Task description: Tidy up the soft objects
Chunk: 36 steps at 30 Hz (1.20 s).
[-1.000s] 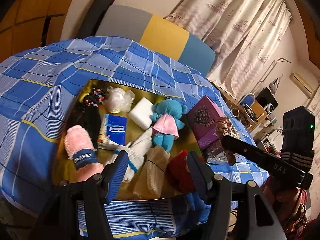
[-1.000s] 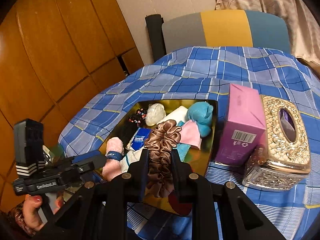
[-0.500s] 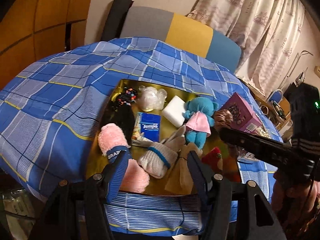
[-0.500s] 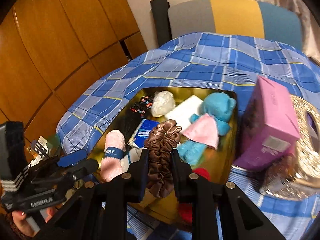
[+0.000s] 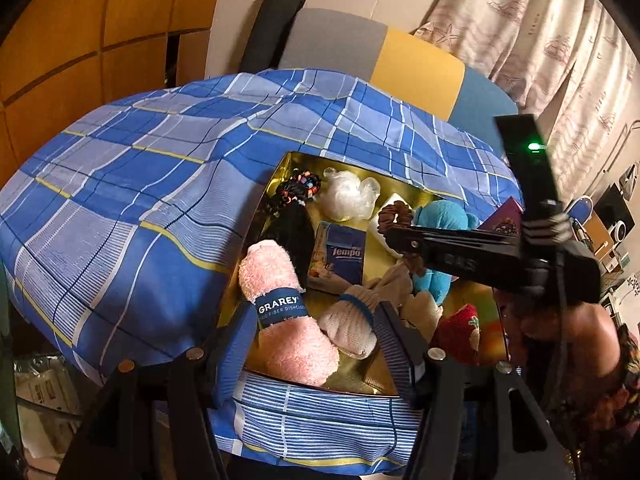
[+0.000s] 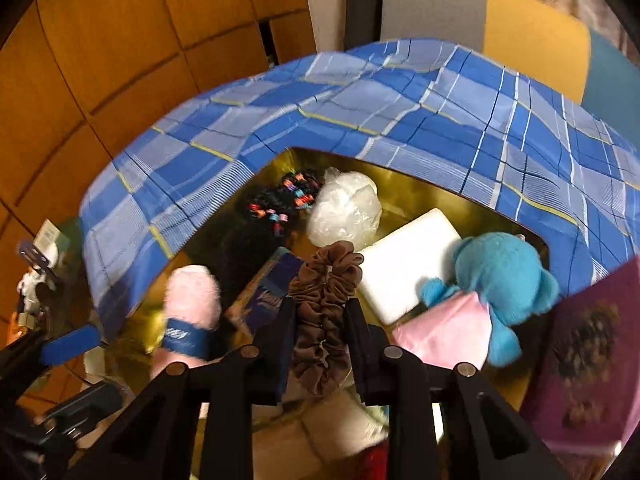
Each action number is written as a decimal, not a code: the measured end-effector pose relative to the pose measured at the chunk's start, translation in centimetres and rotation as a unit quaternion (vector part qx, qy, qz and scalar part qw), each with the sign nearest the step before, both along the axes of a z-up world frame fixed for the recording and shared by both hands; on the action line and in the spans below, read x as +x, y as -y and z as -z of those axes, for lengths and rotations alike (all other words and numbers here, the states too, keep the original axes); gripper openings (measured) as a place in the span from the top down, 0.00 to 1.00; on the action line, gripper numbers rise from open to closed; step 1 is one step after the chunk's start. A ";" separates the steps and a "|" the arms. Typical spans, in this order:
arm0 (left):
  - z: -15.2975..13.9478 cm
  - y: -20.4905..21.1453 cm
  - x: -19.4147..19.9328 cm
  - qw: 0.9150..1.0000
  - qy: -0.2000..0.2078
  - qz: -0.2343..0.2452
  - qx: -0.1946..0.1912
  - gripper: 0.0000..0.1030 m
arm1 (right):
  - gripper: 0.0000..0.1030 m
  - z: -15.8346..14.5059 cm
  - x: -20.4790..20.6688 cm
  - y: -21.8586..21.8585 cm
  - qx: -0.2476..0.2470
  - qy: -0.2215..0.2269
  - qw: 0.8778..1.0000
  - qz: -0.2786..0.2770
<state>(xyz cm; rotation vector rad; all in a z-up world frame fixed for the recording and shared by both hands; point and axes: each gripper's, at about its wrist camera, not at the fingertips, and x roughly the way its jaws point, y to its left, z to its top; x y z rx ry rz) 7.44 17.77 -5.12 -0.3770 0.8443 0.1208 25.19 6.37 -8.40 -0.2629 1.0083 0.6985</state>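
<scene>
One brown scrunchie (image 6: 326, 312), long axis lying along the fingers, is shown between the just-loosening jaws of the right gripper (image 6: 320, 344), above the gold tray (image 6: 404, 194) near its middle, with the left gripper (image 5: 310, 344) held empty and spread at the tray's near edge.

A bed under a blue checked bedspread (image 5: 152, 184) fills the room's middle. Behind it stands a headboard (image 5: 416, 68) in grey, yellow and blue panels, with orange wooden wall panels (image 6: 120, 40) on the left and pale patterned curtains (image 5: 560, 40) on the right. Lighting is warm and dim.
</scene>
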 end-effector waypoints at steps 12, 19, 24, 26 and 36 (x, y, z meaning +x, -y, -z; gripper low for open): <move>0.0 0.3 0.1 1.000 0.001 0.001 0.009 0.40 | 0.55 -1.6 -0.8 3.8 0.048 0.016 0.997 0.063; -0.5 1.3 -0.1 0.999 0.004 -0.007 0.039 0.40 | 0.52 -3.1 -4.6 7.3 0.087 0.024 0.990 0.110; -1.0 2.1 -0.5 0.997 -0.015 -0.013 0.068 0.40 | 0.44 -3.8 -8.2 8.3 0.120 0.042 0.984 0.122; -1.3 2.2 -1.0 0.996 -0.016 -0.018 0.082 0.40 | 0.43 -4.1 -9.7 8.4 0.131 0.053 0.982 0.124; -2.4 2.8 -3.1 0.993 -0.027 -0.038 0.111 0.40 | 0.05 -3.8 -15.2 8.9 0.126 0.080 0.975 0.162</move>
